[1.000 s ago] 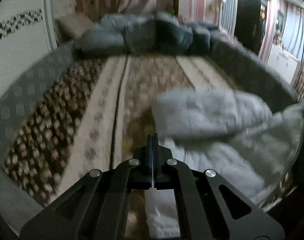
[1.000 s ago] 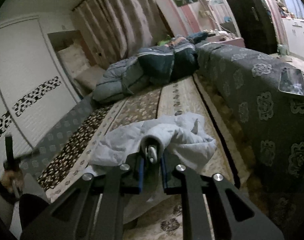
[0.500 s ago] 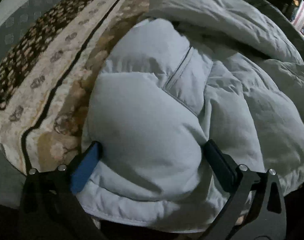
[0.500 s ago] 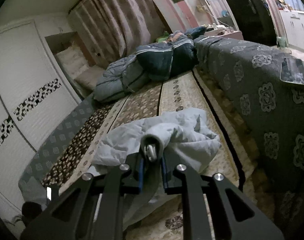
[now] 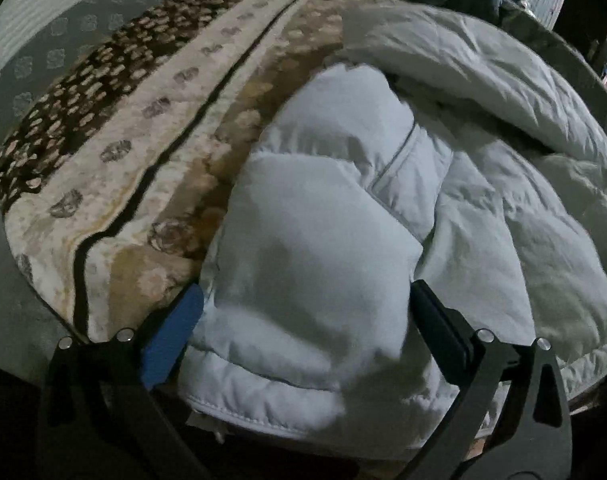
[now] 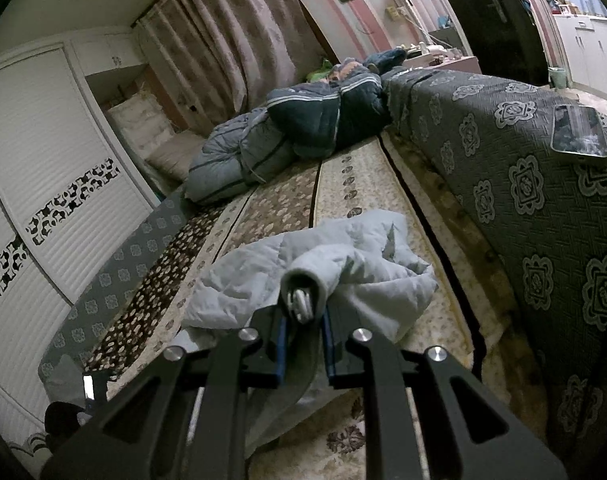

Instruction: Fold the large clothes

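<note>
A pale padded jacket [image 5: 323,264] lay bunched at the lower centre of the frame, on the near end of a bed covered by a patterned blanket [image 5: 151,152]. The left hand-held gripper [image 5: 303,320] stood spread wide, its fingers flanking a puffy fold of the jacket without yet pinching it. The right hand-held gripper [image 6: 303,320] was clenched on a rolled edge of the jacket [image 6: 315,276], apparently a cuff or hem, held just above the blanket.

The step in hand looked like securing a second hold before a fold. To do it well, the left jaws would likely need to sink over the fold and bite through both padded layers near the seam, since slippery quilted fabric could squirt free of a shallow pinch. The right hold ought to stay firm and taut.

Beyond, in the upper middle of the right view, dark bedding [image 6: 295,132] was heaped at the far end of the bed. A grey floral cover [image 6: 523,184] rose at right, with a phone [image 6: 579,130] lying on it. A white wardrobe [image 6: 43,160] filled the left, with curtains [image 6: 231,40] behind.
</note>
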Tool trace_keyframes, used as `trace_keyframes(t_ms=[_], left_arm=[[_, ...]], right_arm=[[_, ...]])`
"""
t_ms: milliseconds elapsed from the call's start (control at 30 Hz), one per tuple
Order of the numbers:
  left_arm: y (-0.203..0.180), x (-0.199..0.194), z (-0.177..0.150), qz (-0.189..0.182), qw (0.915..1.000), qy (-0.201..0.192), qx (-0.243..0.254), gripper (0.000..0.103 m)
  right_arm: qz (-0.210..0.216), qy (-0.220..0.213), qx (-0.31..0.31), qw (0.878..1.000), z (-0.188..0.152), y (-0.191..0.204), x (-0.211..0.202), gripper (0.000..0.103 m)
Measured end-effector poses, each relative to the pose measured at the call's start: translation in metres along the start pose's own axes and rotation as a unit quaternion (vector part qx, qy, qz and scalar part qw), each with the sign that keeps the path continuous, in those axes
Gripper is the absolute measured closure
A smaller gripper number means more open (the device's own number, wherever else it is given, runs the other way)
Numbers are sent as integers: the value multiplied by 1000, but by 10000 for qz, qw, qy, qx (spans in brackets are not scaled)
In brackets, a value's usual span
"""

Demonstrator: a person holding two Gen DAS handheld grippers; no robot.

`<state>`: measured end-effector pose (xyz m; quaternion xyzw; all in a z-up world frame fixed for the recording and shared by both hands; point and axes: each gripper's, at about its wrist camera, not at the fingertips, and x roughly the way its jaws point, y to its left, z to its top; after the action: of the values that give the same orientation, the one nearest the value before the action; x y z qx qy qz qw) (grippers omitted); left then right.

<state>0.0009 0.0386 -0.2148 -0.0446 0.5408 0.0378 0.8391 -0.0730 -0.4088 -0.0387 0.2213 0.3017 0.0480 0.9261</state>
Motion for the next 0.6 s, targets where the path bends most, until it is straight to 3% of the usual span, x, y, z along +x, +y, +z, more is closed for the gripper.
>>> trace_keyframes(t_ms=[133, 333, 433, 500, 600], left_arm=[[1, 0, 0, 43, 10000, -5, 34, 3], [-12, 17, 1, -186, 9998, 111, 23, 3], [-14, 15, 4, -437, 9990, 73, 70, 32], [-18, 8, 7, -636, 9978, -23, 199, 66], [-22, -4, 10, -738, 9965, -135, 358, 84]], right_arm=[[-13, -2, 1, 10000, 0, 1, 0, 89], [-24, 28, 19, 10000, 0, 1, 1, 89], [-20, 55, 16, 10000, 1, 2, 1, 89], [-17, 78, 16, 10000, 1, 1, 3, 89], [-54, 91, 30, 9999, 2, -2, 3, 89]])
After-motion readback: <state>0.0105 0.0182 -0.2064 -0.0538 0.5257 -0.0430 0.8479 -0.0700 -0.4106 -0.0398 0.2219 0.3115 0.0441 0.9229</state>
